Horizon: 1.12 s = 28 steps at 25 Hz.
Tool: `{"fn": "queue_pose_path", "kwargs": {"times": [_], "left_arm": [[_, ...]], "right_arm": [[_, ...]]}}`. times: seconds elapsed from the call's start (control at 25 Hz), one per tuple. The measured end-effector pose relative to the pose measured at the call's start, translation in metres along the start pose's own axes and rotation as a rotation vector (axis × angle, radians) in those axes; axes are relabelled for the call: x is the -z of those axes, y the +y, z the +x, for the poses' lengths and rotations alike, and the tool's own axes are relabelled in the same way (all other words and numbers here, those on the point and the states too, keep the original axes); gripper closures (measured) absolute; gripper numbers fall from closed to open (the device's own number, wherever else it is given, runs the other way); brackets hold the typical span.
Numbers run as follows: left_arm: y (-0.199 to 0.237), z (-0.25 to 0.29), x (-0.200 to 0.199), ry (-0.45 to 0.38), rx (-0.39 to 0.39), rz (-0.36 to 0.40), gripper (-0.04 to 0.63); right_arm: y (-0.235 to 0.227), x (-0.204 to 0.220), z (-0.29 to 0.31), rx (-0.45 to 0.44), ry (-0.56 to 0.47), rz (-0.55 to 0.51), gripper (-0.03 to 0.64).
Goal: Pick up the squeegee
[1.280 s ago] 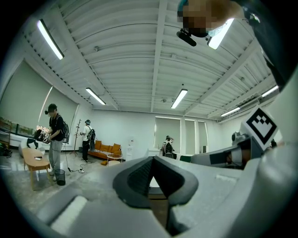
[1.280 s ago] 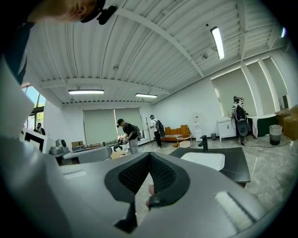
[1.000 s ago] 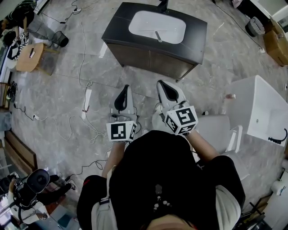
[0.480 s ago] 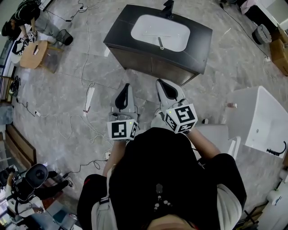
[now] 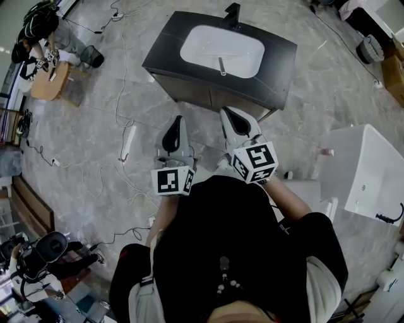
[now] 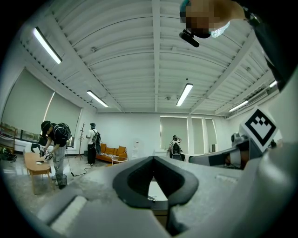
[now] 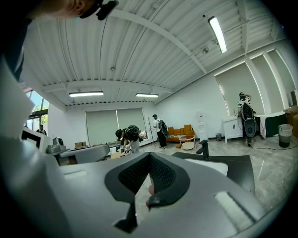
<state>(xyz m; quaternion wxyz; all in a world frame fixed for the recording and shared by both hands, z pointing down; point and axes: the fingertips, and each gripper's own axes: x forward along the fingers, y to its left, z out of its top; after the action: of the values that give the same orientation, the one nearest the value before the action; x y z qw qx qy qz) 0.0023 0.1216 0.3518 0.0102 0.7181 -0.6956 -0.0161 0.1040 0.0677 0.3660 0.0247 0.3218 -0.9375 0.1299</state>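
The left hand-held gripper [image 5: 177, 120] and the right hand-held gripper [image 5: 226, 111] are held out side by side above the grey floor [image 5: 95, 126], the right one a little farther forward. Both point toward the dark surface [image 5: 278, 47] at the far side of the scene. The squeegee [image 5: 221, 65], a slim grey piece too small to make out in detail, lies in the white basin [image 5: 202, 41] sunk into that surface. It sits toward the basin's near rim, roughly in line with the black faucet [image 5: 231, 11] at the far edge, and is well apart from both grippers. In each gripper view the dark-padded jaws meet at their tips, closed with nothing between them. Cables [image 5: 120, 94] trail across the floor to the left.
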Motion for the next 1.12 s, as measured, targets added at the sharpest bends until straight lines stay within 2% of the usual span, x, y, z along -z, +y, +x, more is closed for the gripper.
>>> {"fn": "queue_pose_path", "kwargs": {"times": [0.56, 0.8, 1.12], "left_arm": [[0.011, 0.028, 0.001, -0.013, -0.031, -0.012, 0.594], [0.015, 0.060, 0.001, -0.030, 0.008, -0.024, 0.594], [0.031, 0.106, -0.001, -0.031, 0.051, -0.023, 0.594]], "right_arm": [[-0.023, -0.005, 0.015, -0.001, 0.016, -0.031, 0.615], [-0.048, -0.014, 0.025, 0.060, 0.008, -0.043, 0.614], [-0.066, -0.024, 0.066, 0.080, 0.011, -0.040, 0.615]]}}
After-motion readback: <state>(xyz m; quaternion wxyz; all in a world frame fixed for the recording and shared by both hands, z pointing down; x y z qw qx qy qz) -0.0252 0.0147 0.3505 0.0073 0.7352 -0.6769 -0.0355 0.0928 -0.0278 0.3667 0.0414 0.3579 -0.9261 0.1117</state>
